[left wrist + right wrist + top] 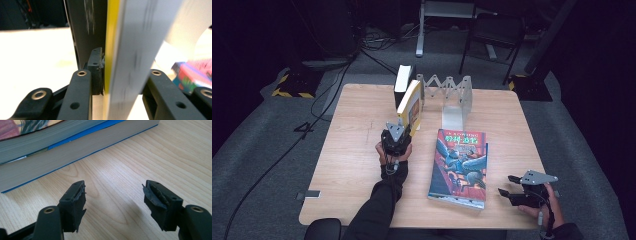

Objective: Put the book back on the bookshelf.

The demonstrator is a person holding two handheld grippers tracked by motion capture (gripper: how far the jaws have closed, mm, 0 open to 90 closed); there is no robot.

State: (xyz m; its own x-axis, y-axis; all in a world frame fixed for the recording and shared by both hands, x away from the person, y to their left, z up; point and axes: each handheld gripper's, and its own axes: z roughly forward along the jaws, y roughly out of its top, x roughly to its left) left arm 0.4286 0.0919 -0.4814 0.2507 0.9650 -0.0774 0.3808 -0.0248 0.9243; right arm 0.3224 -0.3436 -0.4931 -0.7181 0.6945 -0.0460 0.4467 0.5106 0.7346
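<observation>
From high up, the left gripper (397,136) pinches the yellow book (410,104), which stands tall beside the white book (402,83). In the left gripper view, the yellow book (127,60) sits squeezed between the jaws. In the right gripper view, the right gripper (113,202) is wide apart, holding nothing, with the blue book (62,152) lying flat just ahead.

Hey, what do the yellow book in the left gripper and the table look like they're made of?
Yellow book: paper pages, seemingly glossy card cover; the left gripper view shows a pale page block beside a yellow edge. Table: wood or wood-look laminate, matte, with visible grain lines.
</observation>
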